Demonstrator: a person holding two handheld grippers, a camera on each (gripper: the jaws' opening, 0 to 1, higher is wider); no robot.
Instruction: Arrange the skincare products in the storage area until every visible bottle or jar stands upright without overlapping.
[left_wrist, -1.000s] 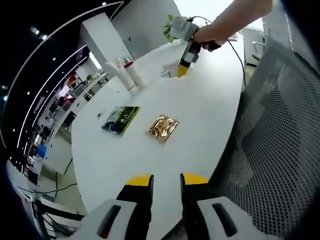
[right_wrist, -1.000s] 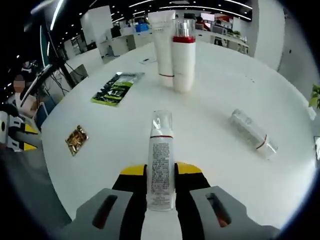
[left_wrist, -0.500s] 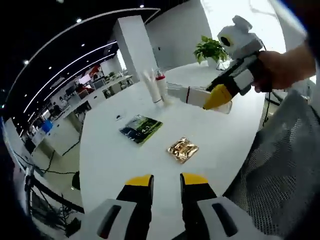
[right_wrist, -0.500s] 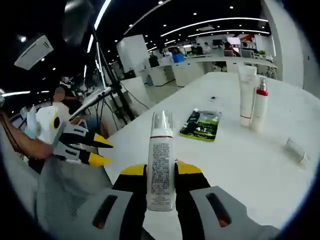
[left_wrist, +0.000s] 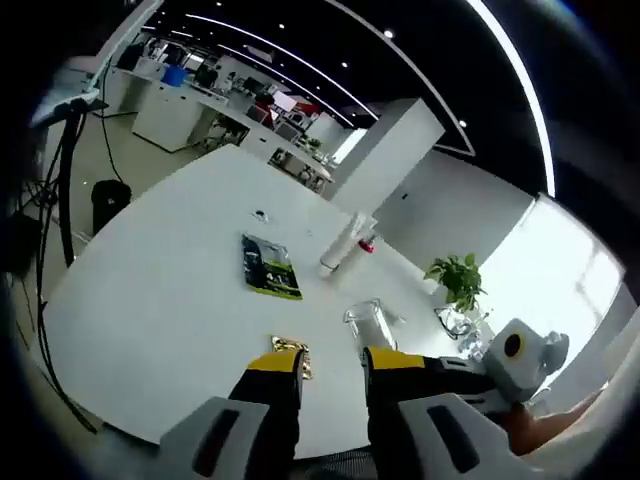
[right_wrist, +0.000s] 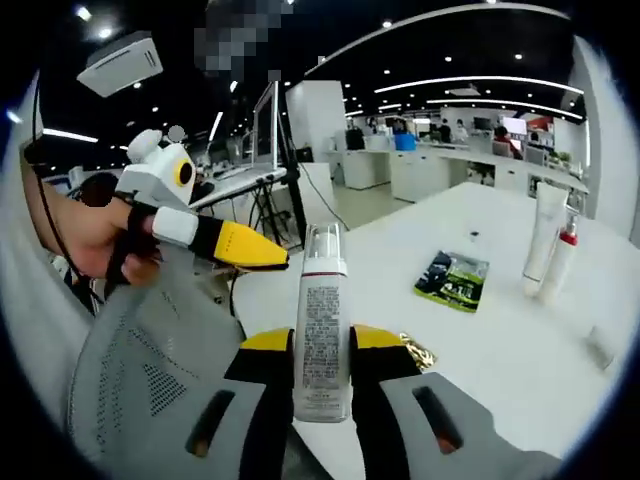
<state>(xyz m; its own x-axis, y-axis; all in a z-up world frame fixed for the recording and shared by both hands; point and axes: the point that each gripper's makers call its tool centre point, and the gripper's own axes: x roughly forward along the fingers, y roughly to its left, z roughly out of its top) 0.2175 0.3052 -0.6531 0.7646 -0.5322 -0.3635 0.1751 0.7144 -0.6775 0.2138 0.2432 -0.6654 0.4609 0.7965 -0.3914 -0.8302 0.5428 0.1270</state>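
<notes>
- The right gripper (right_wrist: 322, 345) is clamped on a clear pump bottle (right_wrist: 322, 330) with a red band and a printed label, just as half a second ago; the bottle stands up between the yellow-tipped jaws, lifted off the worktop (right_wrist: 500, 340).
- The right gripper view has swung further round since then: the left gripper (right_wrist: 270, 256) now sits larger and closer at the left, held in a hand (right_wrist: 85, 235) above a grey mesh chair back (right_wrist: 150, 370).
- Beyond the held bottle, a gold sachet (right_wrist: 418, 351) lies just right of the jaws, a green-and-black sachet (right_wrist: 452, 281) further out, and a white tube (right_wrist: 543, 243) and a red-collared pump bottle (right_wrist: 560, 263) stand upright close together at the far right.
- The left gripper (left_wrist: 332, 365) holds nothing, its jaws a narrow gap apart, unchanged from before.
- In the left gripper view the right gripper (left_wrist: 400, 358) has dropped from the upper right to low at the right, beside the left jaws.
- Another clear bottle (left_wrist: 366, 318) shows on the worktop (left_wrist: 170, 290) past them; whether it lies or stands cannot be told.
- The gold sachet (left_wrist: 296, 352) peeks out by the jaws; the green-and-black sachet (left_wrist: 268, 266) and the upright pair, the white tube (left_wrist: 337, 253) and the red-collared pump bottle (left_wrist: 364, 245), are further off.
</notes>
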